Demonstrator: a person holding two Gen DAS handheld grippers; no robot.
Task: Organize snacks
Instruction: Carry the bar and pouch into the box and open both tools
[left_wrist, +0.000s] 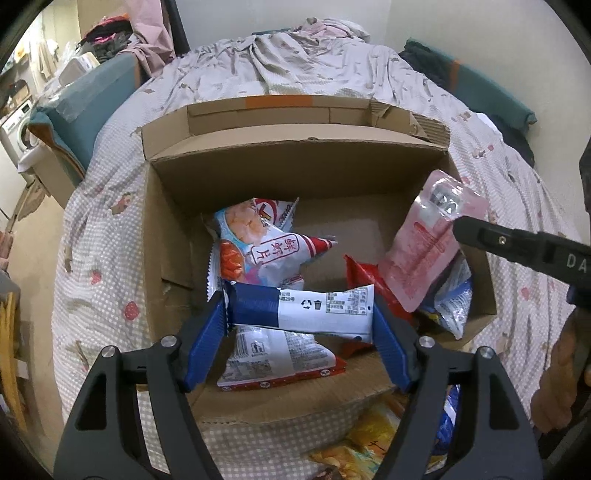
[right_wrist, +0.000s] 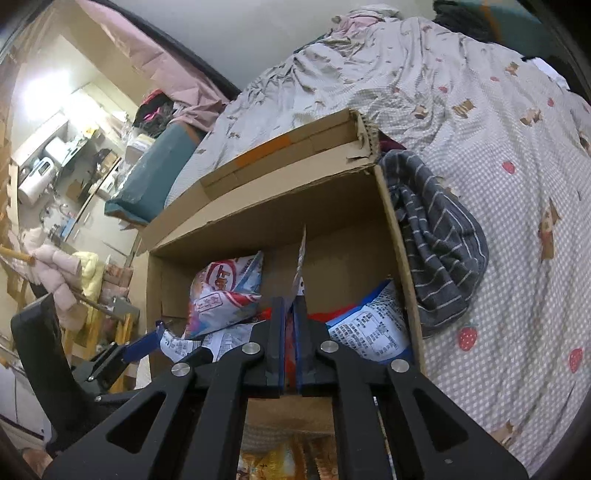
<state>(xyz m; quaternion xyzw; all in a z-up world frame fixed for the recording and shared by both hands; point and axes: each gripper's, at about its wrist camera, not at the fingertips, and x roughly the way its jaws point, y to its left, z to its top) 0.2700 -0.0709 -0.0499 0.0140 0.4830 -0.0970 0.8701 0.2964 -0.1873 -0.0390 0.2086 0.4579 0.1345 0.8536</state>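
An open cardboard box stands on the bed and holds several snack bags, among them a white prawn-cracker bag. My left gripper is shut on a blue and white snack packet, held crosswise over the box's near side. My right gripper is shut on the edge of a pink pouch, seen edge-on in its own view, and holds it over the box's right side. The right gripper's black finger shows in the left wrist view. The box also shows in the right wrist view.
The bed has a checked quilt with strawberry prints. A striped grey cloth lies against the box's right wall. More snack bags lie on the quilt in front of the box. A teal cushion sits at the left.
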